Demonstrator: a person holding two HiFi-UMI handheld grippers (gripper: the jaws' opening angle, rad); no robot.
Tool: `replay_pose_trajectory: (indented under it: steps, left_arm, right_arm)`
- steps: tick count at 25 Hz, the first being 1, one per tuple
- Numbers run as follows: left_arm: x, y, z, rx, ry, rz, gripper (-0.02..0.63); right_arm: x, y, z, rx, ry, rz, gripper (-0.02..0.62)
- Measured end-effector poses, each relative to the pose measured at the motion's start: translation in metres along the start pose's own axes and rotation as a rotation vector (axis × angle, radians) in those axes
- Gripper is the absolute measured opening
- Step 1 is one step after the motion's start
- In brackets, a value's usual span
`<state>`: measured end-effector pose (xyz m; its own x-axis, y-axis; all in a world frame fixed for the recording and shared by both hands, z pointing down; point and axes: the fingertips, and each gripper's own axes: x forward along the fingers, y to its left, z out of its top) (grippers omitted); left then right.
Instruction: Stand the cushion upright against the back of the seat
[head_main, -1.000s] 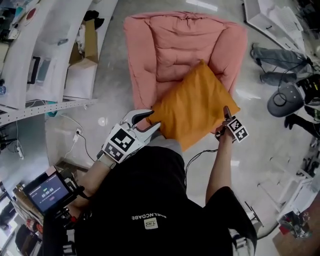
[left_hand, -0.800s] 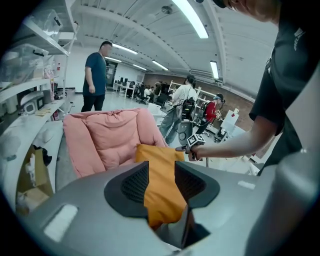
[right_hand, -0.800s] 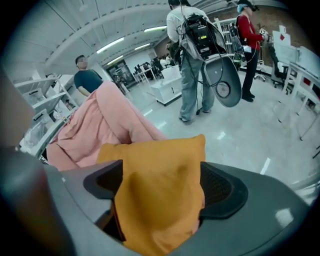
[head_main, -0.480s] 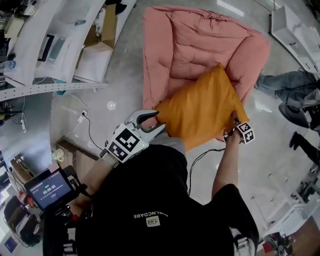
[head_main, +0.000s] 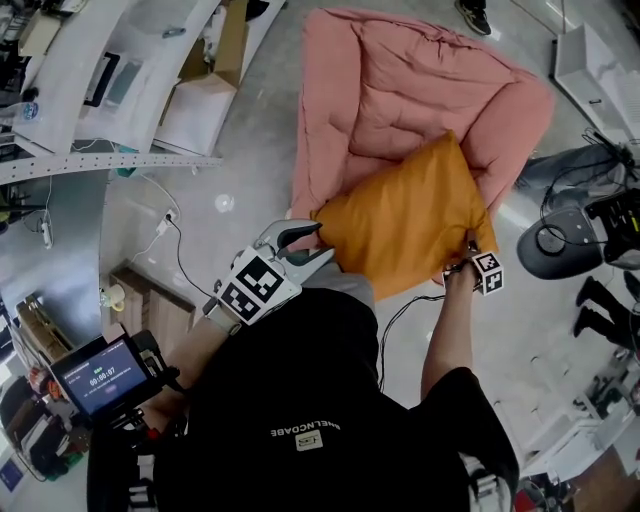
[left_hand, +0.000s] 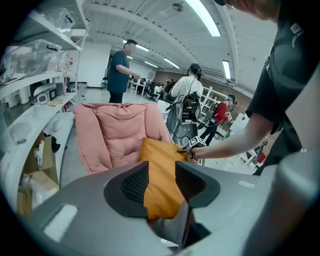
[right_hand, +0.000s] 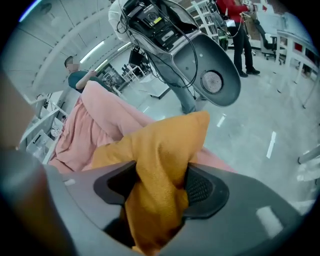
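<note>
An orange cushion (head_main: 410, 225) lies tilted over the front of the pink armchair (head_main: 400, 80), one corner pointing at the seat back. My left gripper (head_main: 305, 240) is shut on the cushion's near-left corner; in the left gripper view the orange fabric (left_hand: 157, 155) fills the gap between the left gripper's (left_hand: 161, 185) pads. My right gripper (head_main: 468, 250) is at the cushion's right corner. Its jaws have just been closing, and bunched cushion fabric (right_hand: 165, 145) is now pinched in the right gripper (right_hand: 160, 192).
White shelving (head_main: 110, 160) and a cardboard box (head_main: 200, 100) stand left of the armchair. A grey chair base (head_main: 565, 235) sits to the right. A cable (head_main: 400, 310) trails on the floor. Several people (left_hand: 122, 65) stand beyond the armchair.
The right gripper has sunk at the cushion's right corner, and that side of the cushion came down with it. The left gripper keeps its hold on the left corner.
</note>
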<state>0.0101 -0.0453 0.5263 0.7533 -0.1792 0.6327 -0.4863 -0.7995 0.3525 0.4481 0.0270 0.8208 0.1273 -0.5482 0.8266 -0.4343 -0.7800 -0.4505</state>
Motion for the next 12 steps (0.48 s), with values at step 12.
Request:
replay_pose_trajectory:
  steps: [12]
  left_arm:
    - [-0.004,-0.005,-0.001,0.029,-0.049,-0.035,0.204]
  right_arm:
    - [-0.074,0.078,0.007,-0.099,-0.177,0.254,0.147]
